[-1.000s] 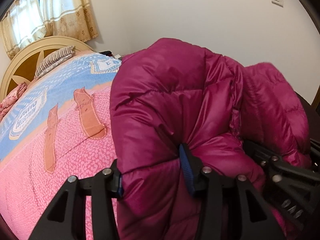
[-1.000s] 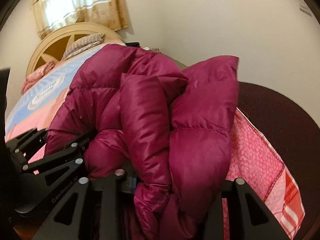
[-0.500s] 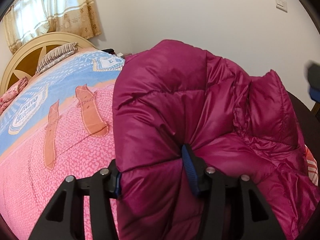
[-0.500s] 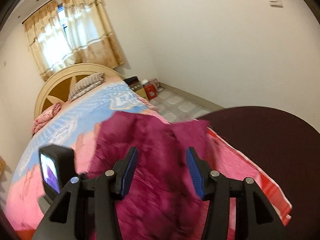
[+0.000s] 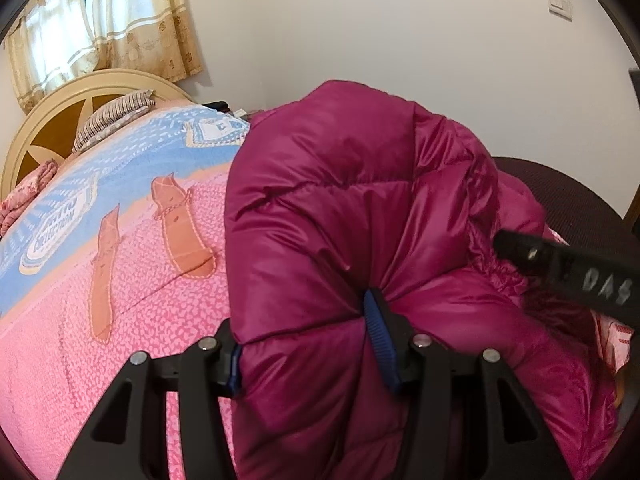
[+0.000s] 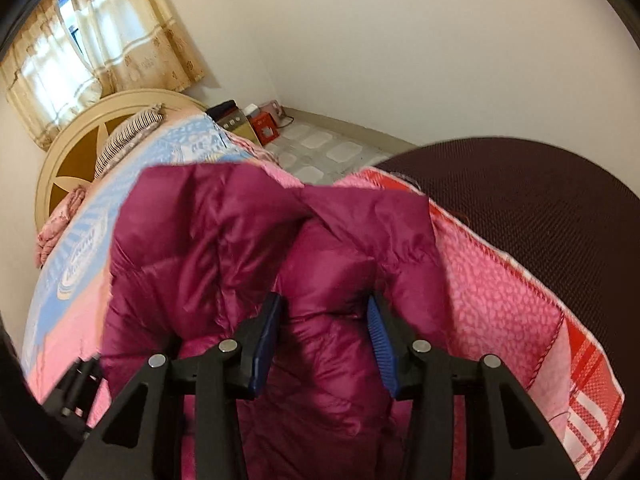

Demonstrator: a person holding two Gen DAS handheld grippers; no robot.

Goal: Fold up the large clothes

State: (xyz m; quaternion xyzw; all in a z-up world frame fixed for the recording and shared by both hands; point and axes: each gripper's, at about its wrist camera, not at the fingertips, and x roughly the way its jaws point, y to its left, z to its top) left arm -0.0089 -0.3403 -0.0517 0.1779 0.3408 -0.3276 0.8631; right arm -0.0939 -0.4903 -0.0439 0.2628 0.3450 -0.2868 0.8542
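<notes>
Left gripper [image 5: 308, 344] angled down over the bed, clamped on a thick bunched fold of the magenta puffer jacket [image 5: 340, 208]; fabric puckered hard around the blue right pad [image 5: 378, 344], left pad nearly buried under the bulge. Jaws recently widened a little, fold kept between them.

Right gripper [image 6: 322, 344] angled down likewise, slightly rolled, poised over the jacket's [image 6: 224, 240] right-hand side. Blue pads [image 6: 266, 344] standing apart, jaws just narrowed; quilted cloth visible in the gap, but no pucker at either pad, so not gripping as far as can be told. Picture slightly motion-blurred.

Jacket heaped on the pink-and-blue bedspread [image 5: 100, 280], near the bed's foot end, raised into a hump by the left grip.

Left view only: light switch [image 5: 560, 2] on the wall; black body of the right gripper [image 5: 568, 272] intruding at right, partly blurred.

Right view only: tiled floor [image 6: 320, 152] beside the bed, red box [image 6: 266, 130] and small items by the headboard, red plaid edge [image 6: 588, 384] of the bedspread, dark maroon rounded surface [image 6: 540, 208] at right, bit of the left gripper [image 6: 76, 392] at lower left.

Both views: cream headboard [image 5: 68, 108], striped pillow [image 5: 112, 118], curtains [image 6: 100, 36].
</notes>
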